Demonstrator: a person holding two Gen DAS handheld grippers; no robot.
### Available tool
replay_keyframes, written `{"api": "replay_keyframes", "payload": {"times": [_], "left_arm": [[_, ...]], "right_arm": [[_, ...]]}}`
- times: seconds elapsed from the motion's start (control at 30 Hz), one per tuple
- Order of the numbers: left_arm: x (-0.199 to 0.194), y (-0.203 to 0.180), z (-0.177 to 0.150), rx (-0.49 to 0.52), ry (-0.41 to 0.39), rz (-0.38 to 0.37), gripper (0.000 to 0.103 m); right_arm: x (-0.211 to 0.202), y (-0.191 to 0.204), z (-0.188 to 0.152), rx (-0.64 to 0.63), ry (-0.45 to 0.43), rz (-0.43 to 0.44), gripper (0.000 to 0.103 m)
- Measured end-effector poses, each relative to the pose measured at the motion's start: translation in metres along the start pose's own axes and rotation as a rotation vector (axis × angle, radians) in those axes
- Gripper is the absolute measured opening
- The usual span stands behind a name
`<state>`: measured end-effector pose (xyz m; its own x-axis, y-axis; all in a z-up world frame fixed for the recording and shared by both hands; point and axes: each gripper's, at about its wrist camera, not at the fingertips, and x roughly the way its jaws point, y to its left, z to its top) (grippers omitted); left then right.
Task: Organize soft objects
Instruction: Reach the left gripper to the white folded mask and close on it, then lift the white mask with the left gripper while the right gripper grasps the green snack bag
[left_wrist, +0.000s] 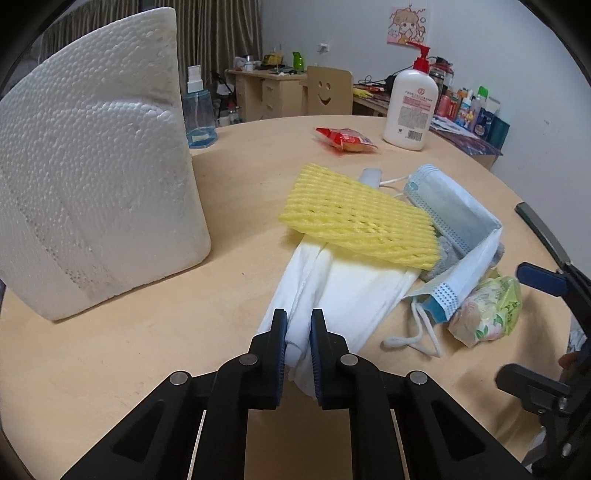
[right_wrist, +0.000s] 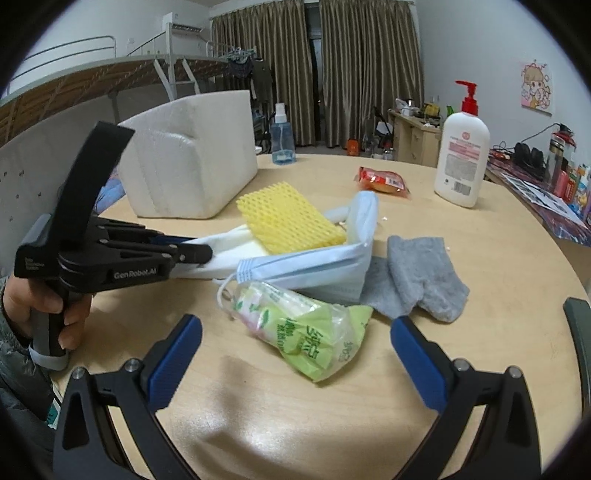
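A folded white cloth (left_wrist: 343, 295) lies near the middle of the pale wooden counter (left_wrist: 147, 332), its near end pinched between the closed left tongs (left_wrist: 298, 332). A yellow foam net (left_wrist: 354, 218), ribbed and springy, rests across its far end. Just right sit pleated blue face masks (right_wrist: 317, 266), a glossy green tissue pack (right_wrist: 306, 328) and a grey sock (right_wrist: 421, 273). The right tongs (right_wrist: 295, 354) hover wide open, empty. A beaded white foam block (left_wrist: 92, 166) stands far left.

"GenRobot.AI" on left claw (right_wrist: 192, 254) body, smiley cutout on wooden chair (left_wrist: 330, 90)
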<state>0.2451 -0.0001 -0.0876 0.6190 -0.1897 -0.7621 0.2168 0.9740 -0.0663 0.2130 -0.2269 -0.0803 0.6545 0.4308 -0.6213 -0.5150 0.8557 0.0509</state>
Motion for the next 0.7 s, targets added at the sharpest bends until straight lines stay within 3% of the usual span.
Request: {"api": "replay_keyframes", "payload": {"times": [0.1,0.3,0.5,0.6,0.7], "left_arm": [[-0.001,0.002,-0.002,-0.010,-0.001,-0.013,0.013],[-0.004,0.000,-0.005,-0.004,-0.001,-0.031,0.013],[-0.005,0.001,-0.005,-0.011,-0.006,-0.041,0.013],[-0.007,0.002,-0.005,-0.013,-0.012,-0.046,0.013],[-0.009,0.003,-0.005,-0.020,-0.021,-0.050,0.013]], "right_arm": [[0.003,0.002,0.001,-0.014,0.010,-0.004,0.101],[0.015,0.004,0.003,-0.051,0.055,-0.027,0.081],[0.022,0.001,0.002,-0.059,0.108,-0.056,0.070],[0.025,0.002,0.001,-0.069,0.125,-0.053,0.049],[0.025,0.002,0.000,-0.065,0.128,-0.054,0.041]]}}
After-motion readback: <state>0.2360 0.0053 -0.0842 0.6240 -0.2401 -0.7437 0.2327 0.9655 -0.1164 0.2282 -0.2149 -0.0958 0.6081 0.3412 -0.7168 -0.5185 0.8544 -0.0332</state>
